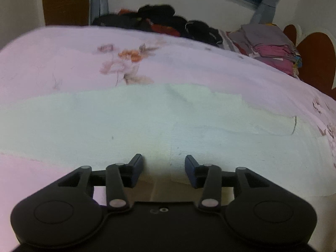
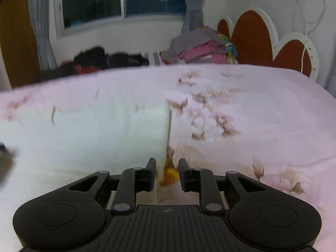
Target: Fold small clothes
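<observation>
White garment (image 1: 147, 121) flat on bedspread (image 1: 63, 58) | left tool (image 1: 163, 163) parted, empty | right tool (image 2: 167, 167) parted, empty

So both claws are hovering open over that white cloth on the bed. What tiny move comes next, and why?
Probably close the right gripper on the near right edge of the white cloth: that edge sits between its open jaws. The left gripper is open over the cloth's middle.

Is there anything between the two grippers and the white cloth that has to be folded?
Nothing visible. The left gripper is open right over the near edge of the white cloth. The right gripper is open at the cloth's right edge, on the pink floral bedsheet.
</observation>
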Available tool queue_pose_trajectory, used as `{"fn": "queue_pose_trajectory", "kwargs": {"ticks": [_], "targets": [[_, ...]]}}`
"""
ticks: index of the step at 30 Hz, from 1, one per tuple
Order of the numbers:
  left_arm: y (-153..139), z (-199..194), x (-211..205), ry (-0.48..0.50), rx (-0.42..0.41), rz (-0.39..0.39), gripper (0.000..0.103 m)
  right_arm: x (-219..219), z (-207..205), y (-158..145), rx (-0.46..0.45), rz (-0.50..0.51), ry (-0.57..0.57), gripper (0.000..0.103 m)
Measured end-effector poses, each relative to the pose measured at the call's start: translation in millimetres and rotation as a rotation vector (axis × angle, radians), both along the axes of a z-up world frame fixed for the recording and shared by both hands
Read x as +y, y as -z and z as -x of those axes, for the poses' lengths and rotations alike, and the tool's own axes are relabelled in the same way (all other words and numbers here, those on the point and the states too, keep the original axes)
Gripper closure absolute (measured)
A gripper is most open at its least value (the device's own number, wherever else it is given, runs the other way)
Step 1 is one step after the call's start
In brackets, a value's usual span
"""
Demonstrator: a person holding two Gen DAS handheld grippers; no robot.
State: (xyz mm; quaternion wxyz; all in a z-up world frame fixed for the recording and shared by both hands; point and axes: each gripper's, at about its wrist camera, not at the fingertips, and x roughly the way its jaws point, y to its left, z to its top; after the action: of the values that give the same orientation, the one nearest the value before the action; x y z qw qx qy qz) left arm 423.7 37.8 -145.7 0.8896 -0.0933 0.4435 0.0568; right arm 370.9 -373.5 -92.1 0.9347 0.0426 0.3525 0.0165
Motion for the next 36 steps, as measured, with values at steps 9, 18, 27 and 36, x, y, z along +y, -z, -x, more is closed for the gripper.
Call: {"fn": "queue_pose_trajectory", "kwargs": {"ticks": [9, 18, 27, 36], "targets": [[2.8, -1.8, -14.1, 0.018, -0.03, 0.004, 0.087, 4.1, -64.8, 12.1, 0.037, -0.065, 0.037, 0.054], [6.1, 1.5, -18.4, 0.024, -0.056, -0.055, 0.095, -10.1, -127.8, 38.8, 0.109, -0.144, 0.09, 0.054], [2.9, 1.4, -23.9, 0.042, -0.052, -0.097, 0.087, 4.8, -121.7, 35.3, 0.053, 0.031, 0.064, 0.086], [-4.7, 3.5, -18.1, 0.026, -0.023, -0.088, 0.052, 71.1, -81.7, 36.6, 0.078, 0.056, -0.159, 0.086]]}}
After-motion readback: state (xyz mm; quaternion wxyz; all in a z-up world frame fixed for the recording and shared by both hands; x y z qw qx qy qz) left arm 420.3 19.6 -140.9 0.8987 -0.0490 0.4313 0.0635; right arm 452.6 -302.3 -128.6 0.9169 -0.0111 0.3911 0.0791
